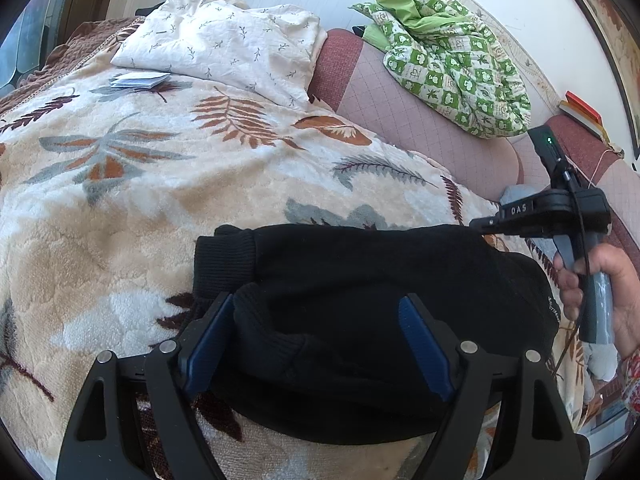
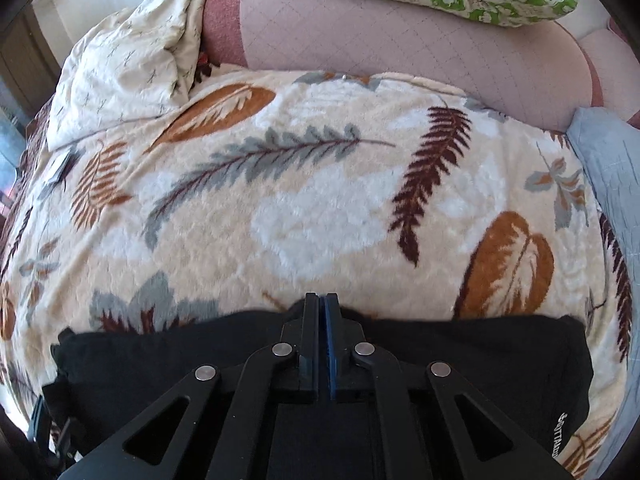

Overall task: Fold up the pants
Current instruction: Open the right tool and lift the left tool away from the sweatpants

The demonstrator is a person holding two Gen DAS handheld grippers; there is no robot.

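Black pants (image 1: 360, 280) lie folded in a thick bundle on the leaf-patterned blanket (image 1: 160, 200), ribbed cuffs (image 1: 224, 256) at the left end. My left gripper (image 1: 318, 324) hangs low over the near part of the bundle, jaws wide open, with black cloth bulging between the blue pads (image 1: 212, 344). My right gripper (image 2: 322, 300) is shut, its pads pinched together on the far edge of the pants (image 2: 480, 360), where the cloth peaks up around the tips. In the left wrist view the right gripper (image 1: 478, 225) reaches in from the right, held by a hand (image 1: 616, 300).
A cream pillow (image 1: 224, 40) and a small folded paper (image 1: 140, 80) lie at the blanket's far end. A pink quilted cushion (image 2: 400, 32) runs along the back with a green patterned quilt (image 1: 452, 64) on it. Light blue cloth (image 2: 608, 168) sits at the right.
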